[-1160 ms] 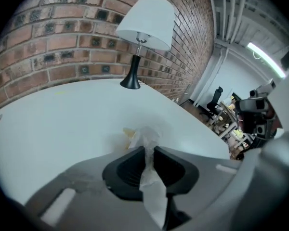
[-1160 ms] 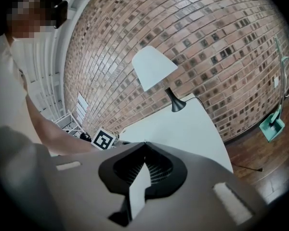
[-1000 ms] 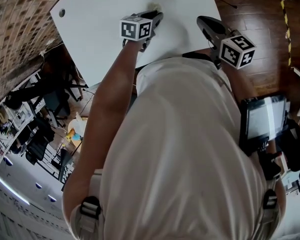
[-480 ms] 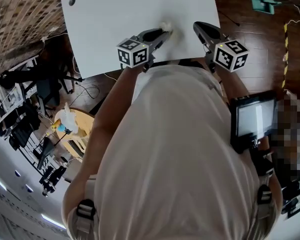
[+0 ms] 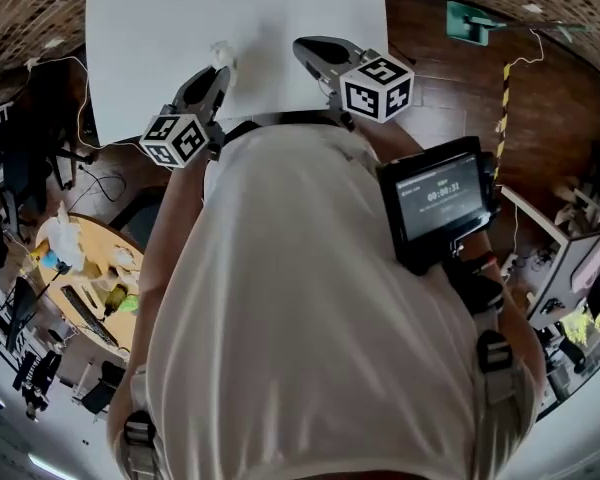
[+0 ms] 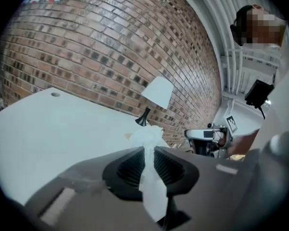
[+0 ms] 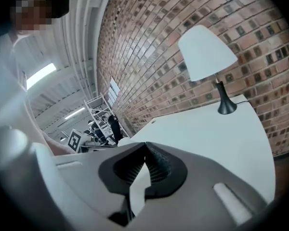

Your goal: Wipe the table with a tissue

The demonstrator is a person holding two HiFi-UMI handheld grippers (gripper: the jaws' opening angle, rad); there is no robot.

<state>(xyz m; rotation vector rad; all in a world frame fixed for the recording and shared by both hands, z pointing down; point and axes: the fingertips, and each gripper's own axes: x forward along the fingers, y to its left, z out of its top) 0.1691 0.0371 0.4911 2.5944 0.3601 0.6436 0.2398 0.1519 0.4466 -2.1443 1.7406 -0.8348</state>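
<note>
**Tissue clamped in the left tool, right tool closed on nothing**

I'll go from the left of the head view. Down at the far left edge stands a round wooden table (image 5: 85, 243) cluttered with small things too small for me to name.

Next comes my left gripper (image 5: 218, 70), reaching over the near edge of the white table (image 5: 280, 18). In its own view its jaws are pressed together on the tissue (image 6: 149, 167). A white strip runs back between the ribbed pads, and a crumpled tuft sticks out past the tips. The tissue (image 5: 220, 53) sits over the near left part of the table. It looks raised off the surface, though I can't say for sure that it isn't touching.

Past the tuft, at the far edge by the brick wall (image 6: 111, 47), stands a lamp (image 6: 157, 97) with a white shade and a dark base. A small round hole (image 6: 55, 94) marks the table's far left corner.

To the right, my right gripper (image 5: 308, 46) hangs over the table's near right part, apart from the left one. Its own view shows the fingertips meeting, with nothing gripped between them, only the white surface showing through the gap behind the tips.

Right again, a dark screen (image 5: 440, 203) sits at the person's right side above the wooden floor (image 5: 540, 118).
</note>
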